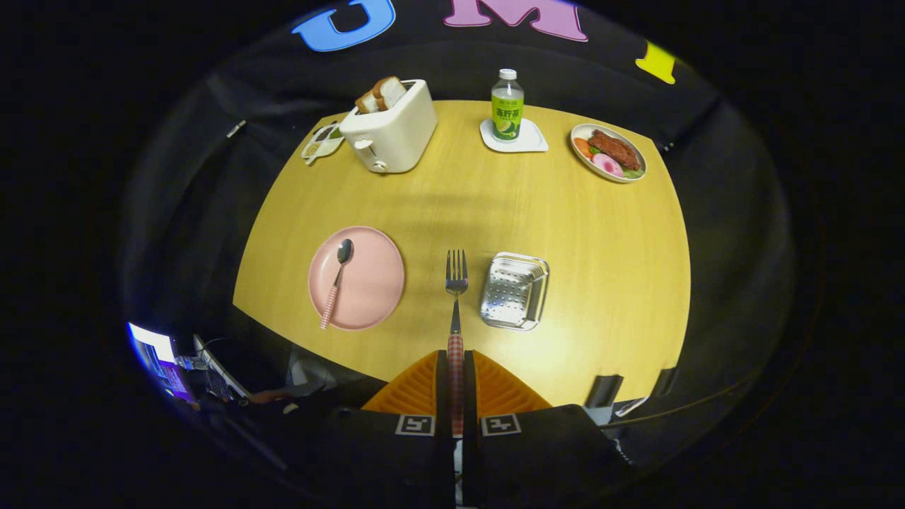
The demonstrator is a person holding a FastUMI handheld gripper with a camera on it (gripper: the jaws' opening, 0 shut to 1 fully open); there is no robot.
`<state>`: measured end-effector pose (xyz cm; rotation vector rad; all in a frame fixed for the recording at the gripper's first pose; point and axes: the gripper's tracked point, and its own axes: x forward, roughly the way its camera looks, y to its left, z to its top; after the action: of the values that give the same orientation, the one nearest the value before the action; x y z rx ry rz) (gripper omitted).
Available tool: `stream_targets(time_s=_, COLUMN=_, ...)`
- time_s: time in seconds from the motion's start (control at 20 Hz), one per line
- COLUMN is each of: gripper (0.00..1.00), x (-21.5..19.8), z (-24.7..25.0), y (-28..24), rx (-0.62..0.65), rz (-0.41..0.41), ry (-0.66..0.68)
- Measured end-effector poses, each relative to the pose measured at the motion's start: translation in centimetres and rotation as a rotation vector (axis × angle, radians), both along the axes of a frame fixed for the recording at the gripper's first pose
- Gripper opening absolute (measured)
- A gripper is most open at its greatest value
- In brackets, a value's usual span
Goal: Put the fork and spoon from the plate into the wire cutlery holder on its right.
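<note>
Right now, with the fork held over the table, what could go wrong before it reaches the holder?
The gripper pinches only the fork handle's end, so the long free part could swing or slip. The wire cutlery holder is small and shallow, so the tines might catch its rim or the fork may tip out. The spoon still waits on the plate.

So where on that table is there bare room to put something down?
The widest bare patch of the table lies mid-table, between the toaster and bottle behind and the pink plate and cutlery holder in front. More lies right of the holder. The back row is crowded. The tool grips the fork.
</note>
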<state>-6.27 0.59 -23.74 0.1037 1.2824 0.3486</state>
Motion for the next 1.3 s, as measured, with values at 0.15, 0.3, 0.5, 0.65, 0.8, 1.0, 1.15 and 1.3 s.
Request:
stream_targets(time_s=0.15, gripper=0.09, x=0.0, z=-1.8, y=-2.4, rx=-0.053, rz=0.030, ry=0.071)
stream_targets(time_s=0.3, gripper=0.09, x=0.5, z=-3.9, y=-3.1, rx=-0.095, rz=0.073, ry=0.136)
stream_targets(time_s=0.5, gripper=0.09, x=1.9, z=-6.9, y=-2.6, rx=-0.137, rz=0.135, ry=0.227)
stream_targets(time_s=0.65, gripper=0.09, x=3.2, z=-8.8, y=-2.1, rx=-0.153, rz=0.151, ry=0.266)
stream_targets(time_s=0.8, gripper=0.09, x=4.3, z=-9.9, y=-1.4, rx=-0.139, rz=0.141, ry=0.279)
stream_targets(time_s=1.0, gripper=0.11, x=5.0, z=-10.3, y=-1.1, rx=-0.124, rz=0.125, ry=0.290)
stream_targets(time_s=1.15, gripper=0.15, x=5.0, z=-10.2, y=-1.0, rx=-0.115, rz=0.115, ry=0.286)
stream_targets(time_s=1.3, gripper=0.20, x=5.1, z=-9.7, y=-1.2, rx=-0.100, rz=0.090, ry=0.269)
